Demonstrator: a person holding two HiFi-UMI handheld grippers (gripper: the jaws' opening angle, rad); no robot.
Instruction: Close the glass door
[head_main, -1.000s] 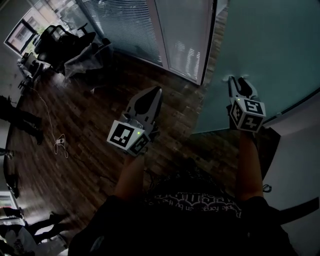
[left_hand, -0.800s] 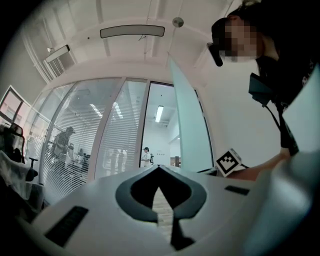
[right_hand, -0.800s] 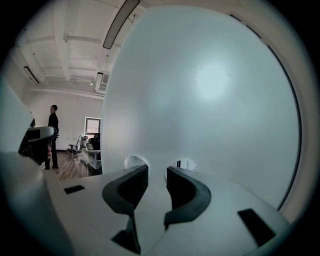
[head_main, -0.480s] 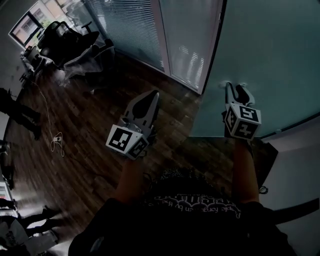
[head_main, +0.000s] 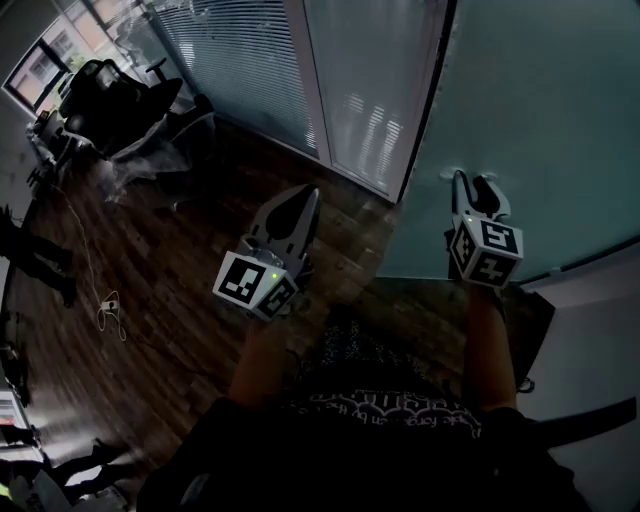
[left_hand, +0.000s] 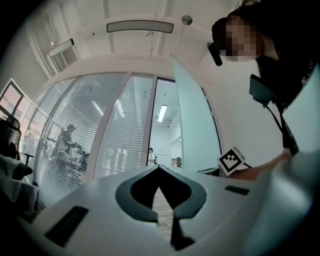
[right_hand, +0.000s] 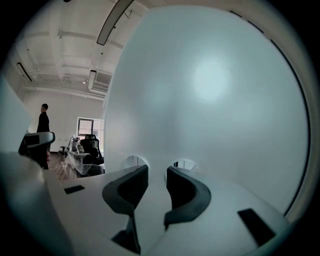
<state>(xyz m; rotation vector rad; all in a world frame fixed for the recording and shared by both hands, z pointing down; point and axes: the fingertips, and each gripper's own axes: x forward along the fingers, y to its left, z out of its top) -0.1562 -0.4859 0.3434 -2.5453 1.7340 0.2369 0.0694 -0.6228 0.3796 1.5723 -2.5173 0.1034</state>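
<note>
Frosted glass door (head_main: 545, 120) stands ajar at right, beside the blind-covered partition (head_main: 245, 70). Right gripper (head_main: 473, 183), jaws slightly apart and empty, has its tips at the pane: probably the pushing step, which calls next for steady forward pressure. Left gripper (head_main: 303, 192), jaws together, hangs idle.

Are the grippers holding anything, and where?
No, nothing is held. The left gripper is shut and empty; the right gripper is open, its tips at the glass door.

The left gripper (left_hand: 159, 169) has its jaws together and empty. Beyond it stands the glass door (left_hand: 192, 125), with blinds (left_hand: 75, 135) at left.
</note>
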